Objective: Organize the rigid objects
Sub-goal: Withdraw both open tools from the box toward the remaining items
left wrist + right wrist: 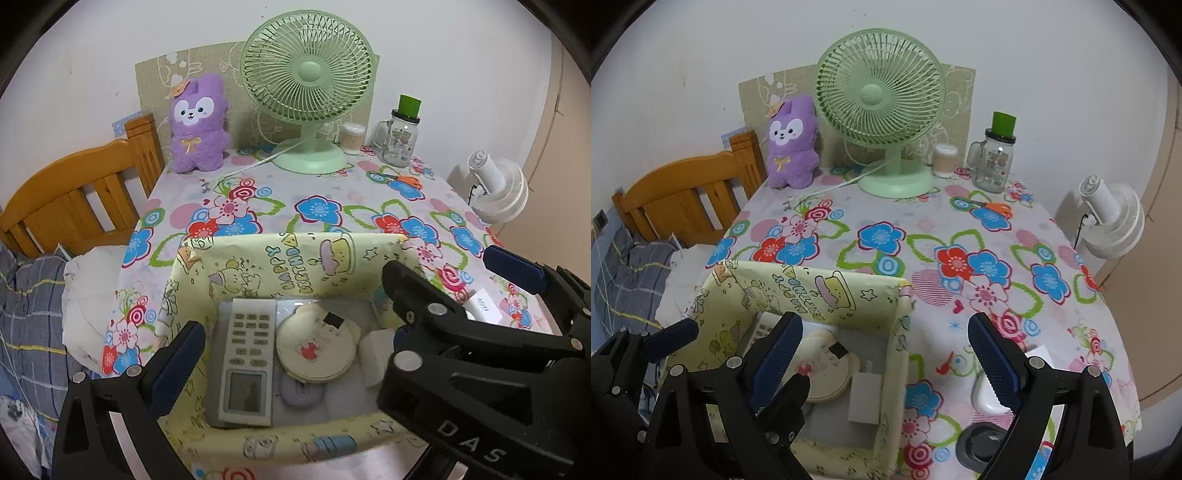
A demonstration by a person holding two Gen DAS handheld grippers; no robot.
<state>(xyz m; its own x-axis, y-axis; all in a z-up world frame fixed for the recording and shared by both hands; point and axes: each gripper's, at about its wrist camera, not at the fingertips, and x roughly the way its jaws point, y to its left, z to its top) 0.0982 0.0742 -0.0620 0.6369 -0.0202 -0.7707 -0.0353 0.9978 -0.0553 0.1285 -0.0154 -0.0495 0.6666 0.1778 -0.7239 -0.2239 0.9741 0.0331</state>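
Two grippers, left and right, jaws apart and empty, flank the yellow box before the fan.

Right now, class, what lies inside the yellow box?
In the box: a remote, a round cream case, a white block. A grey ring is partly covered by the case; beneath them is hidden.

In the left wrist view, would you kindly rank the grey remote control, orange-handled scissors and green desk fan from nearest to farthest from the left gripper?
1. Grey remote control, in the yellow box, between the fingers.
2. Orange-handled scissors, mid-table, right.
3. Green desk fan, at the table's far edge.
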